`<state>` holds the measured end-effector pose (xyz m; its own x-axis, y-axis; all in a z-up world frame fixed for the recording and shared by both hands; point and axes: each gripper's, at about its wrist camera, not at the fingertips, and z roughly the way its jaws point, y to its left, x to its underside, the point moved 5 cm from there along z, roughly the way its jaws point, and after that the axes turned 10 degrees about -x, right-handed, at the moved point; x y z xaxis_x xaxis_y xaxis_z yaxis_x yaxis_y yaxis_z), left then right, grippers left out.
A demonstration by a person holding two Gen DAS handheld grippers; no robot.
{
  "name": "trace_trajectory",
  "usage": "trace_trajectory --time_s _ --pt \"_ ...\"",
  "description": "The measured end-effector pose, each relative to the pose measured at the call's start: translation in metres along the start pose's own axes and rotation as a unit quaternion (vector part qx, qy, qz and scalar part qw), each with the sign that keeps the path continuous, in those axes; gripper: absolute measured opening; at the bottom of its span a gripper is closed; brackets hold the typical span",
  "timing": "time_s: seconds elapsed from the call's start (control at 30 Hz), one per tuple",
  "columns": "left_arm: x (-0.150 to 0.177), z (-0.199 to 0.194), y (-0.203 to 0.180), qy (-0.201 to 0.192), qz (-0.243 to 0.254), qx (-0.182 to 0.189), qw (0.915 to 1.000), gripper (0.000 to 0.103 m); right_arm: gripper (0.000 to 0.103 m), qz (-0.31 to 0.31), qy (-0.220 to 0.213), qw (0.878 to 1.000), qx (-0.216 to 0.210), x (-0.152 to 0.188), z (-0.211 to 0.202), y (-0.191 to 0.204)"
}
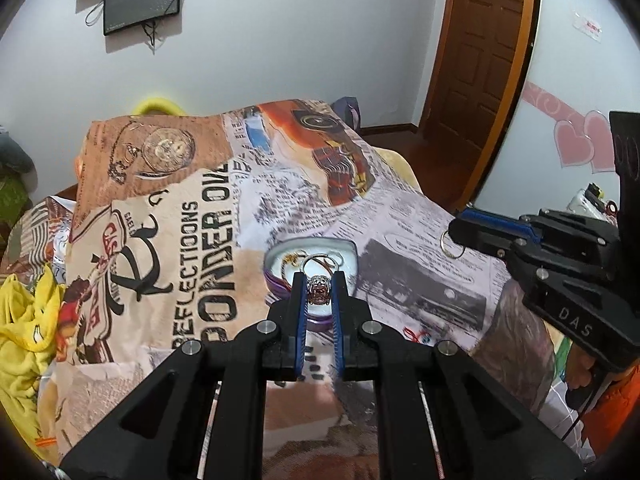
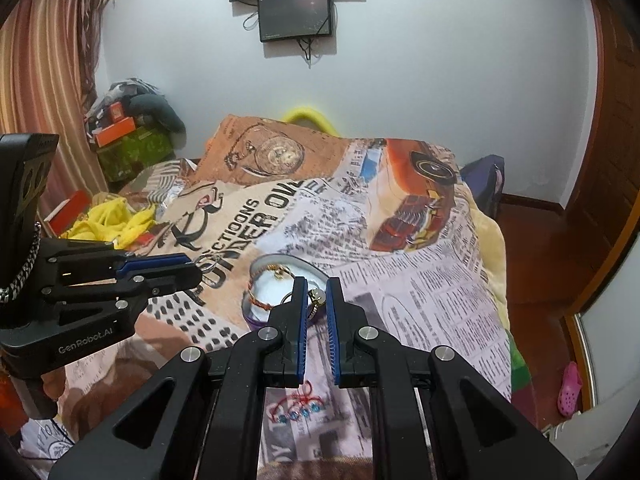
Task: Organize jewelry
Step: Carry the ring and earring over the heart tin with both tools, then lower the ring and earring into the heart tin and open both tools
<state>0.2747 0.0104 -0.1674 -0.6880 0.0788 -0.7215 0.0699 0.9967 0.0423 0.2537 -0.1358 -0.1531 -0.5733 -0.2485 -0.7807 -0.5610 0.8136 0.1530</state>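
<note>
Left wrist view: left tongs pinch an ornate ring, right tongs a gold-toned ring, both above the tin; next, lower and release inside

Bed blanket is a busy collage print: newspaper text in black on pale pink-white, an orange vintage car, a brown pocket watch patch, big black lettering on tan. The tin has a purple wall and white inside. Both tools, left tool and right tool, are black with blue pads. Bright yellow cloth at the bed's edge, red string bracelet with blue beads, pink hearts on the white wall, brown door.
</note>
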Motion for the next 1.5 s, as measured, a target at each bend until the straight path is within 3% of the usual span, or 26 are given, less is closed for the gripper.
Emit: trace_trajectory --time_s 0.37,0.93,1.5 --pt "-0.013 0.022 0.010 0.005 -0.008 -0.002 1.0000 0.010 0.008 0.002 0.011 1.000 -0.012 -0.007 0.031 0.001" --pt "-0.008 0.082 0.009 0.061 -0.011 0.029 0.9976 0.010 0.008 0.012 0.070 0.997 -0.020 0.001 0.089 -0.011" --pt "0.000 0.106 0.003 0.090 -0.006 0.042 0.9951 0.010 0.008 0.024 0.110 0.993 -0.039 0.011 0.111 -0.017"
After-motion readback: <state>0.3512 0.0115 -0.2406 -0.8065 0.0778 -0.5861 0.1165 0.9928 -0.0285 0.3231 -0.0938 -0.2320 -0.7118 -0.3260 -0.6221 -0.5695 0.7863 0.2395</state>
